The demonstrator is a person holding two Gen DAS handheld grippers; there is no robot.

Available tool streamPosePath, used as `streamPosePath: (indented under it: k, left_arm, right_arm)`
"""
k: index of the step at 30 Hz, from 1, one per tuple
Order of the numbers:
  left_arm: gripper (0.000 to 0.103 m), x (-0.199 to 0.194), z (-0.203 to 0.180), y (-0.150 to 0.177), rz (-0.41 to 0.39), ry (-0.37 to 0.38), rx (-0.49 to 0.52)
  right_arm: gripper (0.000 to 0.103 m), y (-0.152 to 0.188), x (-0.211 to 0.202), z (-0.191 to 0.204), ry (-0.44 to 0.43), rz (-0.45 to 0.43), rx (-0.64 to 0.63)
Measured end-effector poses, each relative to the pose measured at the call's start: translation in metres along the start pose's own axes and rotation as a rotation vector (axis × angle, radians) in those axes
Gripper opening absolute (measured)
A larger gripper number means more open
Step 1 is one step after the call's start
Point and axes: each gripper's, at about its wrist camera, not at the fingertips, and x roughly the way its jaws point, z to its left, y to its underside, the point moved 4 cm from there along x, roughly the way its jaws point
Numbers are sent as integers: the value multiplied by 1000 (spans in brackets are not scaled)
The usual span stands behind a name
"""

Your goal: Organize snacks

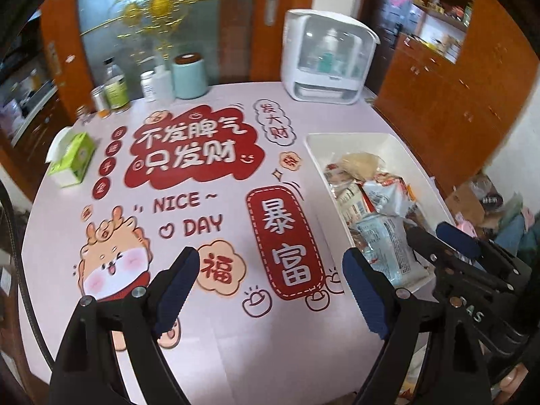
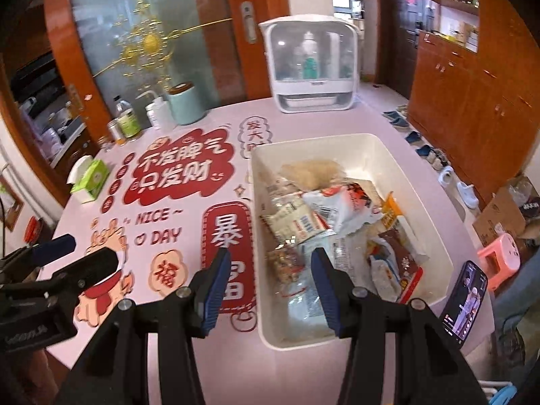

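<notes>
Your left gripper hangs over the table with its jaws spread wide and nothing between them; under the gap lies only the printed cloth with its red panels and cartoon animal. Far beyond its left jaw sits a green tissue box, and further back a row of bottles and a mint canister. Ahead of its right jaw stands the white bin, piled with snack packets. Your right gripper hovers over the near end of that bin, jaws parted and holding nothing, with packets showing in the gap below them. Beyond the bin, at the table's far edge, stands a white cabinet with a clear front. Right of the right jaw, a phone with a lit screen leans just beside the bin.
</notes>
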Motion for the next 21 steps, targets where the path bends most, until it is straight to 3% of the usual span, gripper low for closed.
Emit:
streamPosePath:
  k: [7,21]
  left_arm:
    - [94,-22,6,2,-32,-51,-73]
    - [98,-39,-8,10,-55,-140,-107]
  right_arm:
    - [50,-5,-28,14,-61,-10,-58]
    - [51,0,-43,5,-62,-13,-59]
